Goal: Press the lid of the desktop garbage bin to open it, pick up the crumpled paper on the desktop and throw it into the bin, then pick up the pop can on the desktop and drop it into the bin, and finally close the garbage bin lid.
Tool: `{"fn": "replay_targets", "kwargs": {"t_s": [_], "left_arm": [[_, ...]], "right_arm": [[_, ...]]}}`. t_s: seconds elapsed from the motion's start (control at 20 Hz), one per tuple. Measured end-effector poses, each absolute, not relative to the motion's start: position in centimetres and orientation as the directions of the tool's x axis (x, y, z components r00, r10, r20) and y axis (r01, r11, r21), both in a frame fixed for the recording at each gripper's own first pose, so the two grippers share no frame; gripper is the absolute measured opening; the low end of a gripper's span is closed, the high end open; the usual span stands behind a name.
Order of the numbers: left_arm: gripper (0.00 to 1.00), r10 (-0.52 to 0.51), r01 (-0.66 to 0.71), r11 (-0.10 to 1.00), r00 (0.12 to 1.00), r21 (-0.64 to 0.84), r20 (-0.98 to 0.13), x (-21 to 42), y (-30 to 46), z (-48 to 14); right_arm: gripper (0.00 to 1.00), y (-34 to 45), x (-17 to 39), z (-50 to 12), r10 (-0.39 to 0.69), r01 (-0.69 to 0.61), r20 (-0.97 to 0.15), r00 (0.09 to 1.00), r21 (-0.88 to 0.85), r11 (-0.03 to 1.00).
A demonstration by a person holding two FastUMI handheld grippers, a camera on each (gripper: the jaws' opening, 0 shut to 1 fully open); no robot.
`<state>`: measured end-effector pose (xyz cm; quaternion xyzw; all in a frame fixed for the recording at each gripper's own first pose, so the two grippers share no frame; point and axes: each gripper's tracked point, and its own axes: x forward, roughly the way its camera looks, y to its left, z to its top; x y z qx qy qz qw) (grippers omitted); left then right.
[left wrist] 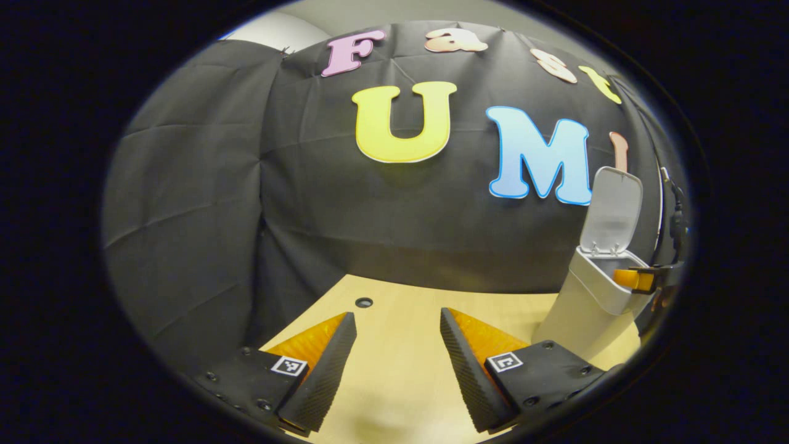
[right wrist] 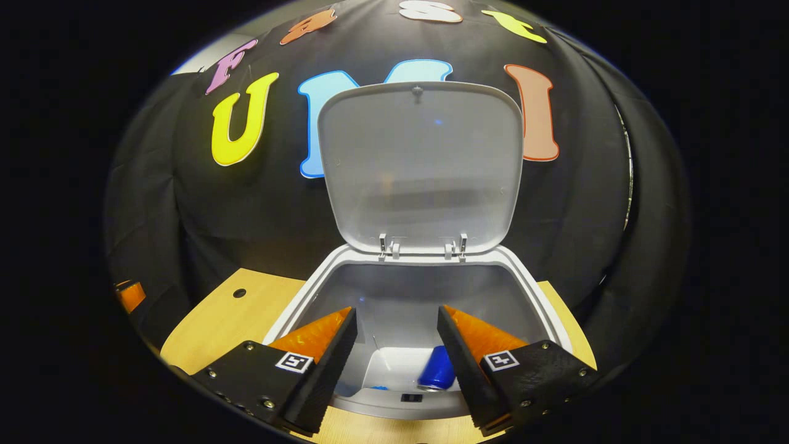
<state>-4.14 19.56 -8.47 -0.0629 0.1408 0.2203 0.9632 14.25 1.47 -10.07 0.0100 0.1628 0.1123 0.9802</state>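
The white desktop bin (right wrist: 306,293) stands open just below my right gripper (right wrist: 397,309), its lid (right wrist: 419,166) tipped up and back on two hinges. A blue pop can (right wrist: 436,370) lies on the bin's floor, seen between my open fingers, which hold nothing. I cannot make out the crumpled paper inside. In the left gripper view the same bin (left wrist: 573,314) stands at the right with its lid (left wrist: 613,209) raised, and the right gripper (left wrist: 635,279) hangs over its rim. My left gripper (left wrist: 398,314) is open and empty, low over the wooden table (left wrist: 400,376).
The black cloth wall closes off the back and both sides close behind the bin. The table has a small round hole (left wrist: 363,302) near its back edge. The left gripper (right wrist: 130,295) shows at the far left of the right gripper view.
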Motion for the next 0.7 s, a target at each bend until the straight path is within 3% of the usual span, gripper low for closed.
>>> {"fn": "replay_targets", "kwargs": {"t_s": [0.1, 0.4, 0.45, 0.7], "left_arm": [[0.94, 0.406, -0.442, 0.895, 0.864, -0.061, -0.298, -4.22, 19.55, -8.42], [0.93, 0.397, -0.437, 0.896, 0.868, -0.079, -0.299, -4.33, 19.14, -8.47], [0.88, 0.395, -0.436, 0.896, 0.868, -0.084, -0.3, -4.35, 19.06, -8.51], [0.93, 0.388, -0.437, 0.894, 0.867, -0.102, -0.311, -4.97, 19.19, -8.99]], "right_arm": [[0.85, 1.54, 14.26, -10.06, 0.221, -0.214, -0.31, 0.925, 0.056, 0.975], [0.84, 1.71, 14.61, -9.54, 0.218, -0.212, -0.244, 0.945, 0.052, 0.976], [0.84, 1.71, 14.62, -9.23, 0.22, -0.214, -0.229, 0.948, 0.052, 0.975], [0.84, 1.49, 14.52, -9.37, 0.195, -0.19, -0.226, 0.954, 0.044, 0.981]]}}
